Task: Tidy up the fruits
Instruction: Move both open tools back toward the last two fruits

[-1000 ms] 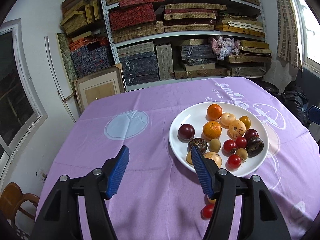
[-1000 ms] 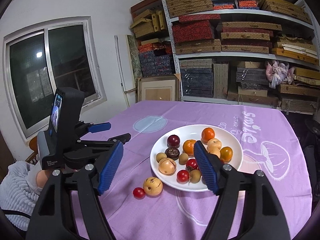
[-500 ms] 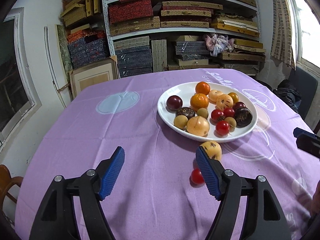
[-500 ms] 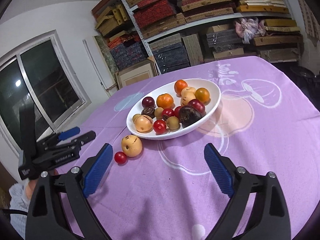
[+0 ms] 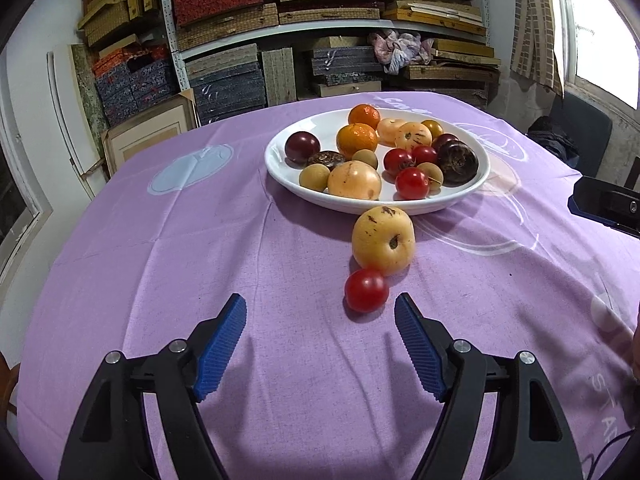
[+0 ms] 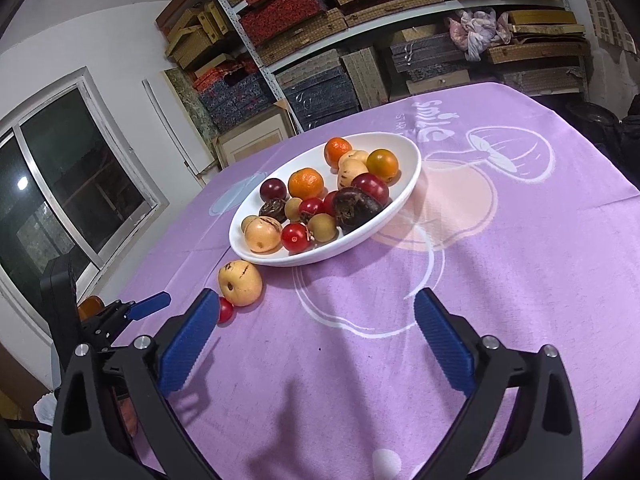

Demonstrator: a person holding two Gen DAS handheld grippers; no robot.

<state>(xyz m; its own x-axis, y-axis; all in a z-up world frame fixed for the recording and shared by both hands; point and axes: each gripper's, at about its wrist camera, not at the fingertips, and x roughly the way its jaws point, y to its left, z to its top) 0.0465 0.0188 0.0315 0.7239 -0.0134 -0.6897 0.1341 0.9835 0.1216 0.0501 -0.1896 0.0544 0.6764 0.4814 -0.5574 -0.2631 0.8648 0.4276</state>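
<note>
— Where did the loose fruit lie?
— A cherry tomato [image 5: 366, 290] sat on the purple tablecloth [image 5: 160, 264], touching a yellow fruit [image 5: 383, 240] at its 12 o'clock; beyond that stood the white plate [image 5: 280, 168] of fruit.
— And the grippers?
— The left gripper [image 5: 320, 320] and right gripper [image 6: 316, 312] were both opening, nothing between their jaws.

table layout, plate and two strays

plate [image 5: 280, 168] on the tablecloth [image 5: 200, 264], heaped with fruit. just before its near rim, a pear-like fruit [image 5: 383, 241] on the cloth; touching that one's near side, a cherry tomato [image 5: 366, 290]. behind the table, shelves [image 5: 328, 24] stacked with boxes; a framed board [image 5: 150, 136] leaning at their left.
</note>
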